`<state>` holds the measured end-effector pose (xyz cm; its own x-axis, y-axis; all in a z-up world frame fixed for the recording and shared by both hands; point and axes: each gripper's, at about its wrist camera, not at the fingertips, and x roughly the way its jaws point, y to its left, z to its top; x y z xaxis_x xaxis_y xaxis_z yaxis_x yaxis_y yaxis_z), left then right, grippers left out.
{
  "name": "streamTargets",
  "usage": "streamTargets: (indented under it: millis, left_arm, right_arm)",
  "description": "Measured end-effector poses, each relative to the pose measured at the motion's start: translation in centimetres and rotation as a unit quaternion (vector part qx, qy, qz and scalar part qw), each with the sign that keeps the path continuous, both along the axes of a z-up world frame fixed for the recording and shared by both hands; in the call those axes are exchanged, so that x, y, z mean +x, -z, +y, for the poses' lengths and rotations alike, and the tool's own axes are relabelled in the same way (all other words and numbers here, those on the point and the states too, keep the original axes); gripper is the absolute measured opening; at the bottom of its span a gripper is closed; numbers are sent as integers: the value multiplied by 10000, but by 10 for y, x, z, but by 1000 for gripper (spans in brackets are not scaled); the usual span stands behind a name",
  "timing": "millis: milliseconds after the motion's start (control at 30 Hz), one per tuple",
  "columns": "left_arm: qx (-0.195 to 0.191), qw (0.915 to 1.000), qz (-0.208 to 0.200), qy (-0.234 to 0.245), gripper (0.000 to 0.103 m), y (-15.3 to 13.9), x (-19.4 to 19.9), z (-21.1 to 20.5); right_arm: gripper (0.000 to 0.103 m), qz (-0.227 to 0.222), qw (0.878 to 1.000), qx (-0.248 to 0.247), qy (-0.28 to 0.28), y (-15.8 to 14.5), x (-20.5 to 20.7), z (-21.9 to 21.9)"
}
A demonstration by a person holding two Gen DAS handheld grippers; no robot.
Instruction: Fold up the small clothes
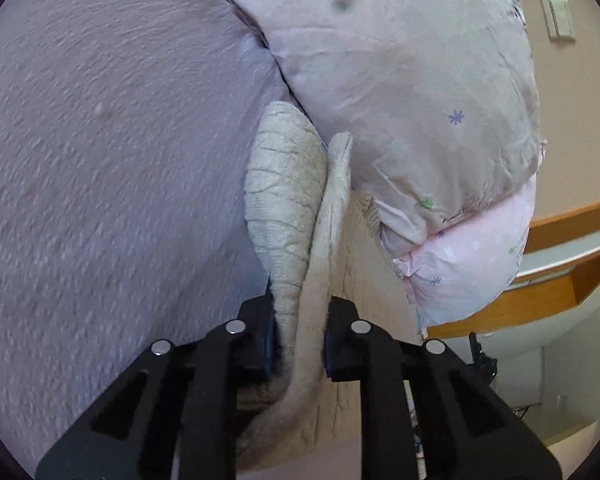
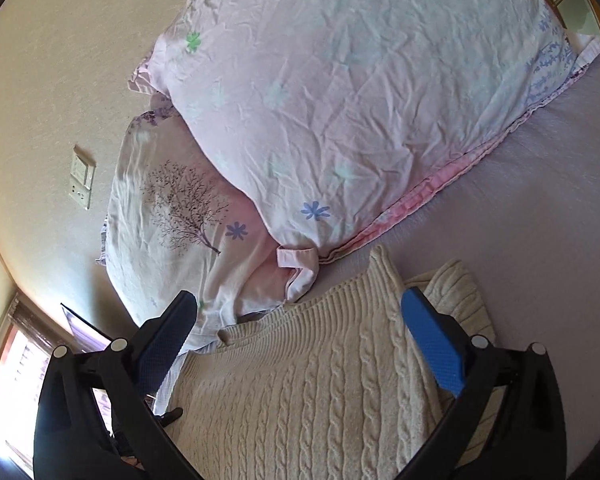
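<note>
My left gripper pinches a fold of the cream sweater tight between its jaws. My right gripper is wide open, holding nothing. The sweater lies on the bed under those jaws, pillows ahead.

The sweater is cream with a cable-knit pattern and ribbed edges. The bed wears a plain lilac textured sheet. The pillows are pale pink, printed with blue and green flowers; the lower pillow carries a dark purple tree. The right gripper is black with blue pads.
</note>
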<state>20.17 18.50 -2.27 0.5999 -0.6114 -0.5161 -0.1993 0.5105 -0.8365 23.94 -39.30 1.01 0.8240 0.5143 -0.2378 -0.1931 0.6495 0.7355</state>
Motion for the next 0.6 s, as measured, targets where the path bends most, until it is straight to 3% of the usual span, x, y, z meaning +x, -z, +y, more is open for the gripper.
streamTargets:
  millis: [67,200,300,367,400,433,500,533,600]
  left_arm:
    - [-312,9994,-160,-65,14,-12,-2,-9]
    - [-982,9897,-1009,278,13,-61,8,-66]
    - [-1507,9720,-1473,1040,13,-87,36,-153]
    - [-1809,9609,-1462,1504,15,-83,55,-214]
    - [-2091,9523,-1269,1825,24,-73,68,-253]
    - [-2325,9432,-1087,2108,43,-64,76,-277]
    - [-2886,9166,-734,2670,50,-50,82,-313]
    - [-2818,9153,-747,2780,59,-51,80,-317]
    - [-2223,9287,-1181,2724,69,-64,69,-301]
  right_arm:
    - [102,-122,9999,-6,-22,-6,-4,-2]
    - [102,-457,9985,-211,194,-22,-18,-14]
    - [102,-705,9959,-387,422,-29,-28,-28]
    - [102,-704,9945,-570,524,-30,-29,-39]
    - [102,-631,9946,-607,551,-28,-28,-45]
    - [102,-514,9954,-595,546,-26,-25,-51]
    - [102,-244,9984,-293,420,-19,-19,-66]
    - [102,-140,9995,-41,285,-16,-17,-74]
    - [102,37,9996,279,-25,-10,-12,-82]
